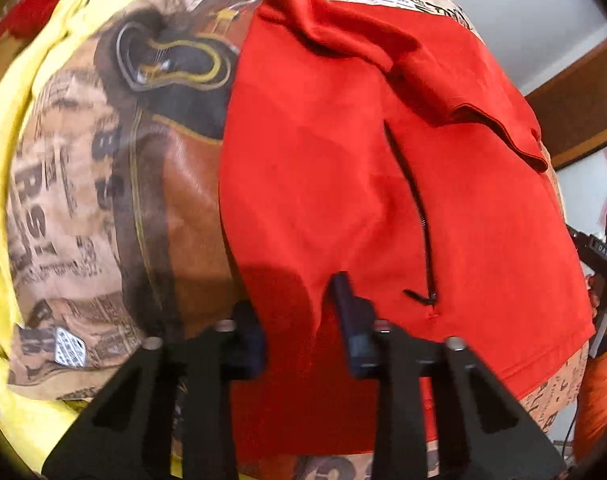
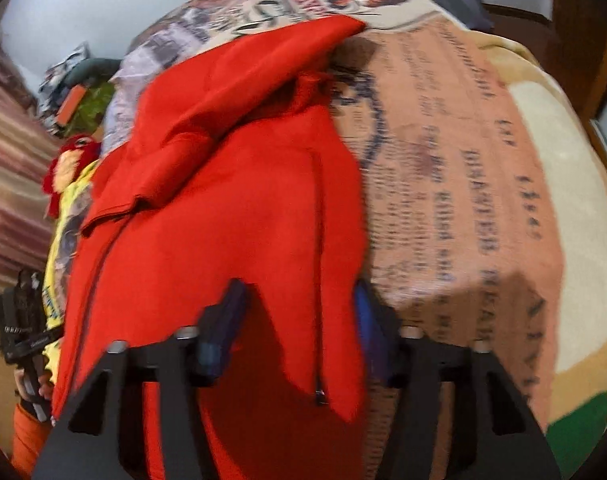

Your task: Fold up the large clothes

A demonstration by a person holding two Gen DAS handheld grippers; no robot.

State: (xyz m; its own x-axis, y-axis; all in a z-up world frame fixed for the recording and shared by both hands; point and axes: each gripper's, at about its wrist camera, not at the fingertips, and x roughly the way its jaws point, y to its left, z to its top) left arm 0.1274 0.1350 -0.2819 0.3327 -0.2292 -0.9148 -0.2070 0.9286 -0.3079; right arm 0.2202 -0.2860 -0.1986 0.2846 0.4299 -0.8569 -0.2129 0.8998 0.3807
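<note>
A red jacket (image 1: 343, 168) lies on a printed bedspread (image 1: 83, 184). The left gripper (image 1: 299, 320) is spread over its near hem; the right gripper (image 2: 299, 320) is spread astride a hanging corner. Bedspread lies bare beyond both side edges

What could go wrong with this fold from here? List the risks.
1. The left gripper and right gripper both look open around the hem of the red garment, so a lift may miss it.
2. The folded-over sleeve could flop open.
3. The printed blanket underneath might get pinched too.
</note>
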